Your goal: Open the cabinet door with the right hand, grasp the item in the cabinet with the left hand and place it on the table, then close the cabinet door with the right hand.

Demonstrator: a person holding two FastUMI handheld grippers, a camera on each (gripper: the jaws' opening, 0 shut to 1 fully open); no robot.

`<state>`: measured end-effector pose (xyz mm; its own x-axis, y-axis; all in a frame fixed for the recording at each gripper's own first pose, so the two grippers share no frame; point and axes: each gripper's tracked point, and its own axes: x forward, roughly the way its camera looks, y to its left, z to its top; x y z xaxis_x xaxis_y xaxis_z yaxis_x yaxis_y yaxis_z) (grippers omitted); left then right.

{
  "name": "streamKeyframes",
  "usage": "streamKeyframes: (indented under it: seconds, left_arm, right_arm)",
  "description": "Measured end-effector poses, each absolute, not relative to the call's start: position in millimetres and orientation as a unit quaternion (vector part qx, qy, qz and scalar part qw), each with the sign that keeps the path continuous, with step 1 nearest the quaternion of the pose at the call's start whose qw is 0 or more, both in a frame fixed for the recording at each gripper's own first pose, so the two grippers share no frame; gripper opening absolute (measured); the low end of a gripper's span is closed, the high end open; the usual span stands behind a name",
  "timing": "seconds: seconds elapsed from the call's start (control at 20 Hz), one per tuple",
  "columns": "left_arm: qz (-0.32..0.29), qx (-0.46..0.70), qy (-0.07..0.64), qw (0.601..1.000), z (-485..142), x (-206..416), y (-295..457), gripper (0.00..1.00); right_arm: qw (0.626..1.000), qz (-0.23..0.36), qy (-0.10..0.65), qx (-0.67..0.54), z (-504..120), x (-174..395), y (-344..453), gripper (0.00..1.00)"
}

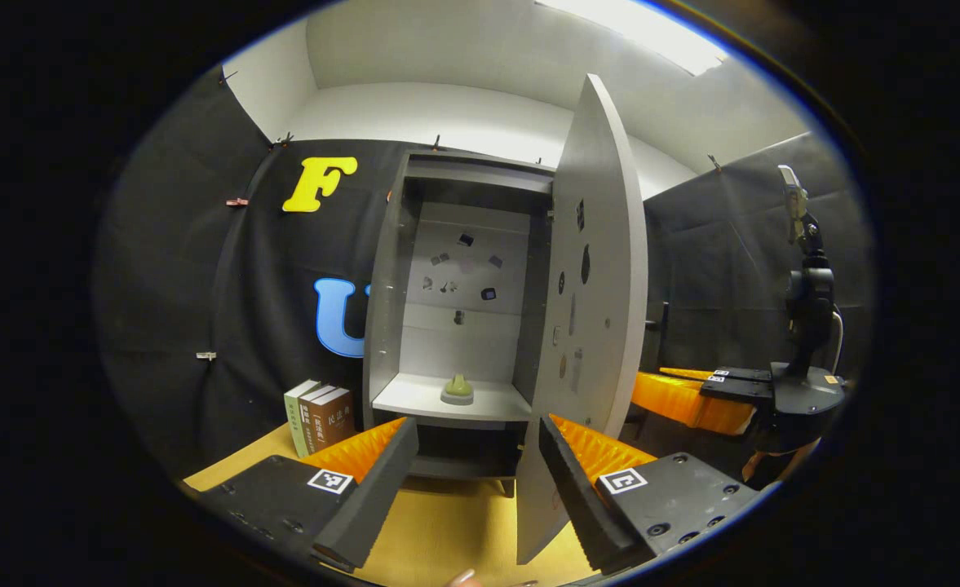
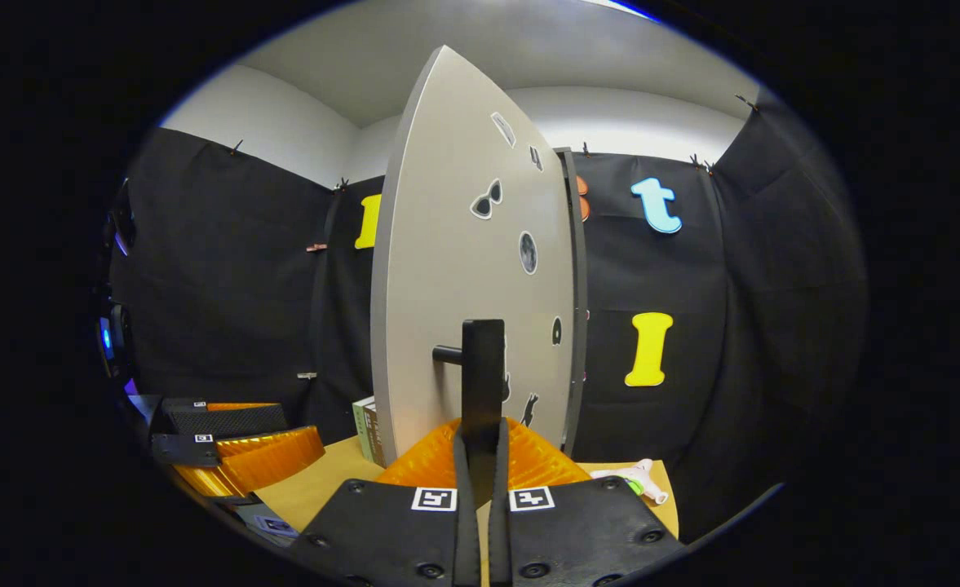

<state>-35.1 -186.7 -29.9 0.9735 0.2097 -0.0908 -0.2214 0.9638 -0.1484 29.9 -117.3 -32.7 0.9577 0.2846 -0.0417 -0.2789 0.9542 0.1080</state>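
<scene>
The grey cabinet [image 1: 390, 269] stands with its door [image 1: 598, 269] swung wide, edge toward me. On its shelf sits a small yellow-green item [image 1: 457, 389] on a pale round base. My left gripper [image 1: 478, 481] is open, low in front of the shelf and a good way short of the item. In the right gripper view, my right gripper [image 2: 480, 461] is shut on the door's black handle [image 2: 482, 367], which stands upright on the door [image 2: 447, 269]. The right gripper [image 1: 696, 395] also appears beyond the door's edge, with the left gripper [image 2: 231, 444] at the lower left.
A few books [image 1: 320, 416] stand on the yellow-brown table [image 1: 447, 530] left of the cabinet. A small white toy-like object [image 2: 634, 478] lies on the table [image 2: 316, 485] right of the door. Stickers dot the door and the cabinet's back panel.
</scene>
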Motion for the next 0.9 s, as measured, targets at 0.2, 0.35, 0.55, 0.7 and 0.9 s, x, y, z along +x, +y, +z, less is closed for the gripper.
streamKeyframes:
  seconds: [0.2, 0.35, 0.55, 0.7, 0.9]
  left_arm:
    - [0.098, -0.077, 0.040, 0.991, -31, -25, -197, 0.94]
    - [0.092, -0.073, 0.042, 0.992, -32, -16, -203, 0.94]
    - [0.081, -0.071, 0.043, 0.993, -35, -7, -210, 0.94]
    - [0.066, -0.068, 0.047, 0.994, -36, 3, -210, 0.94]
    - [0.049, -0.052, 0.042, 0.997, -32, 18, -192, 0.94]
  right_arm:
    - [0.992, 0.119, 0.025, 0.046, -33, 30, -138, 0.08]
    - [0.994, 0.097, 0.023, 0.039, -34, 33, -156, 0.08]
    - [0.996, 0.075, 0.018, 0.035, -34, 33, -174, 0.08]
    - [0.996, 0.075, 0.022, 0.043, -34, 32, -171, 0.08]
    - [0.998, 0.047, 0.026, 0.030, -35, 28, -176, 0.08]
